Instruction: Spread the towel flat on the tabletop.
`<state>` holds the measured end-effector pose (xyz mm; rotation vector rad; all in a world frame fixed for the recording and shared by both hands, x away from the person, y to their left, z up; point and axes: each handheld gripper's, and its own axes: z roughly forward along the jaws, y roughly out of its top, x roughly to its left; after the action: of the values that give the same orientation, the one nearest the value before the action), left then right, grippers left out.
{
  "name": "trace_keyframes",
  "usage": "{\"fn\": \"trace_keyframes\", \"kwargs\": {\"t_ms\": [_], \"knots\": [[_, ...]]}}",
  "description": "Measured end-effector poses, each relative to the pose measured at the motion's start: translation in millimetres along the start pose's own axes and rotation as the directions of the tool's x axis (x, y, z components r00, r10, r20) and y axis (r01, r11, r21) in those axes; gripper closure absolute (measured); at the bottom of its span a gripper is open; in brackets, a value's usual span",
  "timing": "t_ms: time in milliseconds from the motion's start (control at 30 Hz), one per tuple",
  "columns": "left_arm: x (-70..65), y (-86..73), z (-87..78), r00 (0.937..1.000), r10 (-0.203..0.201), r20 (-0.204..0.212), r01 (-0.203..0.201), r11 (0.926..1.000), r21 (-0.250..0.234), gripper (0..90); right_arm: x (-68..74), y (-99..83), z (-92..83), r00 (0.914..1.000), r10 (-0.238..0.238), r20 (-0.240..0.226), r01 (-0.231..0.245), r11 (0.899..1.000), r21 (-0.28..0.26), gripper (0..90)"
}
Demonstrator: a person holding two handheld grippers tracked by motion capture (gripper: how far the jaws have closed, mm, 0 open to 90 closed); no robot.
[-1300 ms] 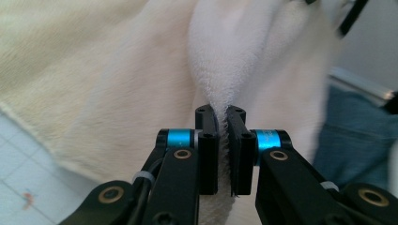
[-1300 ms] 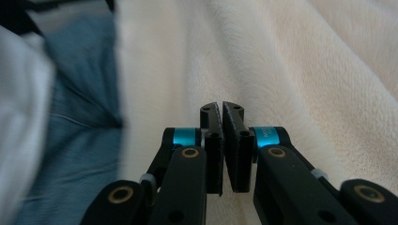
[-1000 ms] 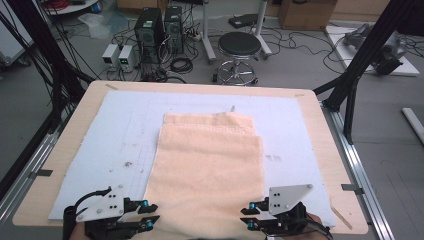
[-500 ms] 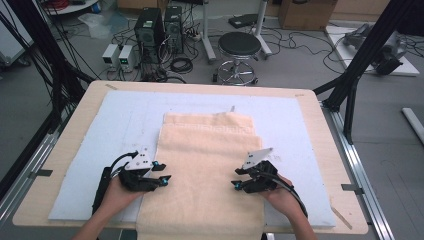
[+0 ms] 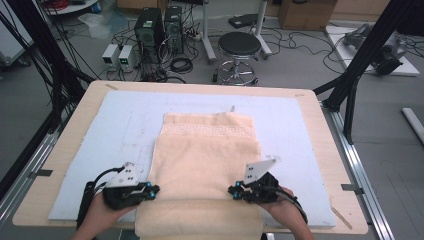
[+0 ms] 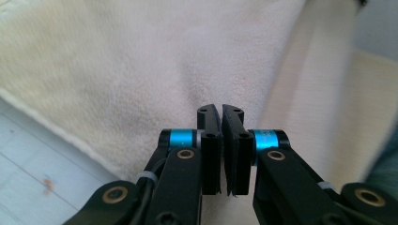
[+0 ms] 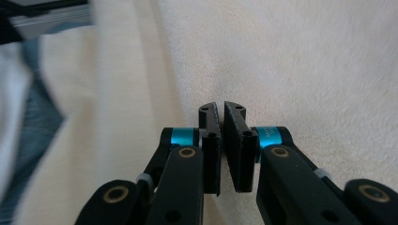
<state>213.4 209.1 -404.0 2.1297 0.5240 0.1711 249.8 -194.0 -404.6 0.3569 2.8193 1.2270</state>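
High view: both grippers clamped at towel's near sides

Left gripper [image 5: 156, 189] and right gripper [image 5: 231, 190] have just been closing and both now have their jaws pressed together. Left gripper view [image 6: 220, 110] and right gripper view [image 7: 220, 108] show no fabric bulging between the pads. Can't tell if a thin edge is nipped at the tips.

Each gripper sits at 1 side edge of the towel [image 5: 207, 155], tips turned inward toward each other. The towel lies mid-table on the pale blue mat [image 5: 125, 125]. Its near end hangs over the front edge of the table [image 5: 65, 165].

Risks, as I judge them:
- Jaws closed on nothing, or on 1 layer only, so a lift leaves the towel behind or peels it apart.
- 2 hands pulling unevenly would skew the fold.
- The overhanging end could drag the towel off the front.

Long axis runs near to far, away from the person. The patterned band end points to the far side.
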Motion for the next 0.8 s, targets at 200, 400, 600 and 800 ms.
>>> {"fn": "trace_keyframes", "kwargs": {"t_ms": [200, 400, 600, 800], "knots": [[-22.7, -2.5, -17.3, 0.9993, 0.025, 0.027, -0.024, 0.9988, -0.044, 71.4, 35.9, 4.6, -23.7, 0.9978, -0.046, -0.047, 0.043, 0.997, -0.070, 66.3], [8.5, -2.6, 13.5, 0.9995, 0.025, 0.017, -0.025, 0.9996, 0.016, 57.6, -6.4, -10.3, -11.2, 0.9977, 0.014, 0.066, -0.014, 1.000, 0.012, 60.6], [22.0, -9.7, 39.8, 0.9973, 0.008, 0.073, -0.018, 0.9913, 0.130, 76.7, -23.8, -21.2, 19.8, 0.9977, 0.044, 0.053, -0.047, 0.996, 0.073, 71.4], [3.5, -13.3, 17.0, 0.9900, -0.003, 0.141, -0.013, 0.9932, 0.116, 86.5, -8.6, -15.8, 14.8, 0.9984, 0.027, -0.050, -0.023, 0.997, 0.079, 85.1]]}}
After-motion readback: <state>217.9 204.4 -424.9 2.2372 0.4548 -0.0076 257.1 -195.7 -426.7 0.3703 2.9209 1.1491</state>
